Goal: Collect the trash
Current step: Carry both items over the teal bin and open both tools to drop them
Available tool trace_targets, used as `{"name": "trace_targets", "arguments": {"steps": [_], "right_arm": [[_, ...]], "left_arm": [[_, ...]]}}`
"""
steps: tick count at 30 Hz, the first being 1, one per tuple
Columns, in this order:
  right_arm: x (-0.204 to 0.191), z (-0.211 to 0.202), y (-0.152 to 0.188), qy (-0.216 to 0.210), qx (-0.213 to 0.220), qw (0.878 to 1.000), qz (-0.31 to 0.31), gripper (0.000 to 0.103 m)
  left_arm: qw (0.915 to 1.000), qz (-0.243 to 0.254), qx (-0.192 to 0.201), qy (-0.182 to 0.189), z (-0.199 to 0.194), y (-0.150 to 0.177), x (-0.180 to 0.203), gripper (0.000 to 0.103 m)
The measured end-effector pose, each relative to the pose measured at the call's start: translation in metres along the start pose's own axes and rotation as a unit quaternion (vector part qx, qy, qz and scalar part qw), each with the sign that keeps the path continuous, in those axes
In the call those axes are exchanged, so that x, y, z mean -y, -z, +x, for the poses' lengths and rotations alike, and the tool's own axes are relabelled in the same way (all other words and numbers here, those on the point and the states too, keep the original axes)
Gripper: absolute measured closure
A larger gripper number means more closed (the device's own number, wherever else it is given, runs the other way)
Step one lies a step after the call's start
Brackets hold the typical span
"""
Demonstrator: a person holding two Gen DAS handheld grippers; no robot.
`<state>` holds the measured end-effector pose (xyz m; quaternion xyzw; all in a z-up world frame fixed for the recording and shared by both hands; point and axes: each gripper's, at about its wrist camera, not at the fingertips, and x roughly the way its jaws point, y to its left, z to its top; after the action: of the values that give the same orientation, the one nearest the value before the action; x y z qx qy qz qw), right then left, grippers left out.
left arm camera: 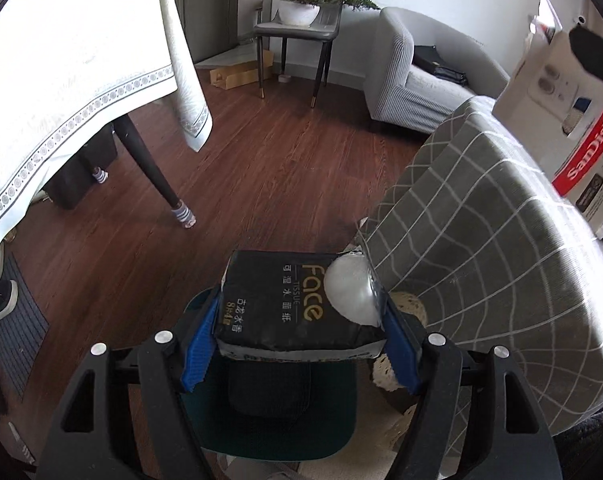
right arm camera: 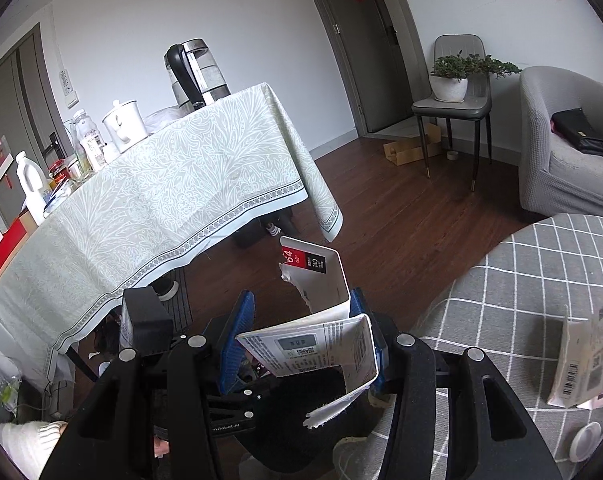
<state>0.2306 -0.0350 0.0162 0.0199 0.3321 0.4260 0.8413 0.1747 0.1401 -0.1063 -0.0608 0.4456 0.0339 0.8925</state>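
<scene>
Left claw [left arm camera: 297, 348] clamps black plastic tissue pack [left arm camera: 297, 304]; right claw [right arm camera: 301, 340] clamps torn white card package [right arm camera: 321, 320]. Keep both grips firm, release only over bin.

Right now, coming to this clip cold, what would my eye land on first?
The black tissue pack clamped between the left gripper's blue pads fills the bottom centre of the left wrist view. In the right wrist view, the right gripper holds a torn white memory-card package, bent over near the bottom centre. Behind it, the table with the pale patterned tablecloth carries a kettle and bottles on the left.
</scene>
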Motion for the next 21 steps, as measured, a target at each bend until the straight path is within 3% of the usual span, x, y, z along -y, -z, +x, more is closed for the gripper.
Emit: {"name": "trace_targets", "arguments": {"steps": [12,21], "right_arm": [[-0.023,0.050,0.005,-0.010,-0.041,0.999,0.003,0.053],[-0.025,0.087,0.015,-0.008,-0.083,0.996,0.016,0.053]], "left_arm": [[0.9930,-0.018,-0.117,0.000,0.046,0.033,-0.039,0.028],[0.9888,-0.005,-0.149,-0.004,0.058,0.049,-0.055,0.022]]}}
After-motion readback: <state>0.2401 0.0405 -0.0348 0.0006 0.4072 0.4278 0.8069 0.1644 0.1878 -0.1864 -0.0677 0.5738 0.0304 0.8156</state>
